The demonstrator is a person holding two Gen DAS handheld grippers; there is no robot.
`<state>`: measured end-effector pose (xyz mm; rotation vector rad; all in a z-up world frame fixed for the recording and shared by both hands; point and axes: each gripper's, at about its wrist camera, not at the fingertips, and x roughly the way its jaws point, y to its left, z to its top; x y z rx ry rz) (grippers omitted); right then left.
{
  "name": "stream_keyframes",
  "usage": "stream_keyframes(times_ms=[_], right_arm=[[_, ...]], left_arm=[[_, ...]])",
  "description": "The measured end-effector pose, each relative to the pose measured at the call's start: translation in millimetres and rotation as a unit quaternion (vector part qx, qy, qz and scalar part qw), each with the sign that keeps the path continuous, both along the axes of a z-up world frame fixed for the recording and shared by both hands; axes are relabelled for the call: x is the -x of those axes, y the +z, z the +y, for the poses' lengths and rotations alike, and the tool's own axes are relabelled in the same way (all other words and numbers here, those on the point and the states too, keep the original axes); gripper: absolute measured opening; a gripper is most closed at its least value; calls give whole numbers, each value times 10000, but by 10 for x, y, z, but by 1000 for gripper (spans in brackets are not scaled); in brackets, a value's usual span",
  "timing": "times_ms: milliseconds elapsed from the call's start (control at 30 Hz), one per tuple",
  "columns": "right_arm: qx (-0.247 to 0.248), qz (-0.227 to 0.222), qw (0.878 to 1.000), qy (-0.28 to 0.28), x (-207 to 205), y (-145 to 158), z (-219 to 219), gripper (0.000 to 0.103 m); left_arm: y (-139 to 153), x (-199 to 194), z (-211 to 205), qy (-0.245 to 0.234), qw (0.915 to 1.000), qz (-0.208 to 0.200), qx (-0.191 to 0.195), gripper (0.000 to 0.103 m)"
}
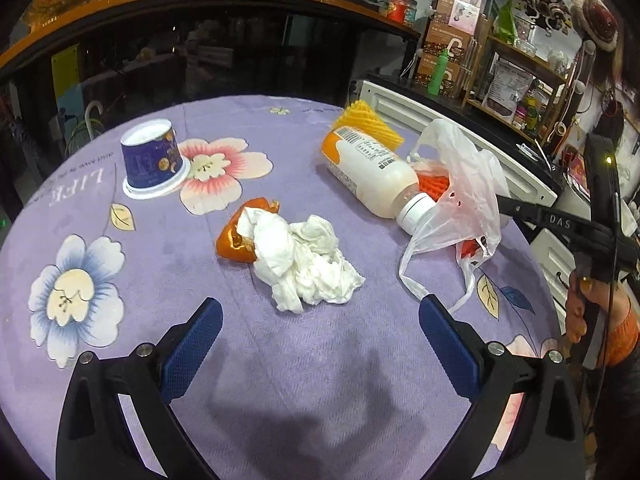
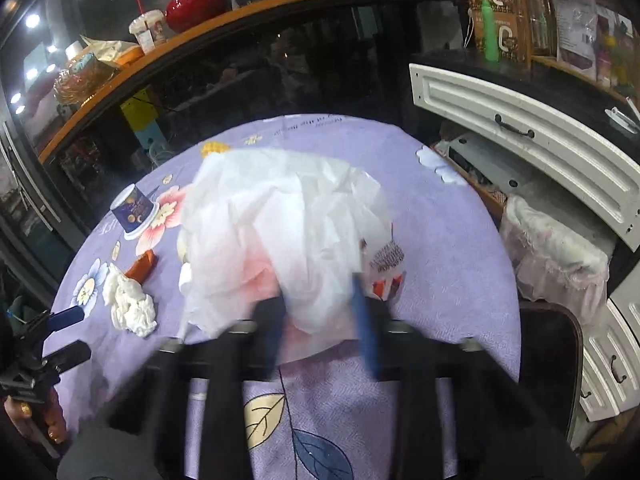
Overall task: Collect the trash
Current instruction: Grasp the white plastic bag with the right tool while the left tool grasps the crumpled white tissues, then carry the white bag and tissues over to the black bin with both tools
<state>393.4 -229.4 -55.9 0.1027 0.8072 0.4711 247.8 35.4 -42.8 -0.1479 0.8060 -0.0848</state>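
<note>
A cluttered shop surrounds a round tabletop (image 1: 248, 380) covered in a lilac cloth printed with flowers and leaves, with a dark glass counter behind it and white cabinets along its right side.

Near the middle of the tabletop lies a crumpled white paper tissue (image 1: 308, 264), touching a piece of orange fruit peel (image 1: 234, 240) on its left. The left gripper (image 1: 320, 344) hangs low over the near edge with its blue-padded jaws spread wide and holding nothing; the tissue lies straight ahead of them, just beyond the tips and roughly centred in the gap. It has no clear long axis, so a plain forward reach looks enough, and the left hand is the nearer one for it.

Toward the right edge, a thin translucent white plastic bag (image 1: 464, 184) is held up by the right gripper (image 2: 320, 320), whose jaws pinch the bag's gathered film; that view is motion-blurred. Something red shows through the bag. A white plastic bottle with an orange base (image 1: 372, 172) lies on its side, its capped neck at the bag's mouth, with a yellow foam net sleeve (image 1: 368, 122) behind it.

Toward the far left edge an upturned dark blue paper cup (image 1: 154, 160) stands well apart. Only the peel crowds the tissue.
</note>
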Motion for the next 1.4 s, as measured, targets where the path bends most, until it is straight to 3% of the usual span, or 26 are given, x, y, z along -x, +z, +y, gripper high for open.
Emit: stream_keyframes(times_ms=[133,300,433,533,700,800,1033,1400], right_arm=[[-23,-299,9995,-57,139,76,-51,8],[-74,-677,9976,-97,329,294,-144,6],[-143,-915,9956,-122,486,462,-224,6],[-206,-1009,9946,-144,594,561,-305,6],[-384,-1056,9935,-204,764,643,-439,6],[-460,-1065,9929,-281,849,654,-518,6],[-561,-1139,9910,-422,1058,645,-679,6],[-748,-1313,9859,-719,1541,652,-1050,6]], left_arm=[[-67,-140,-28,115,9998,137,-64,97],[-142,-287,-114,159,9990,331,-267,95],[-194,-376,-187,210,9978,460,-435,86],[-233,-423,-191,288,9969,562,-461,76],[-257,-430,-135,428,9965,631,-348,45],[-238,-370,-105,439,9970,623,-164,35],[-160,-117,-175,263,9986,455,-30,31],[157,370,-572,-335,9991,-156,206,31]])
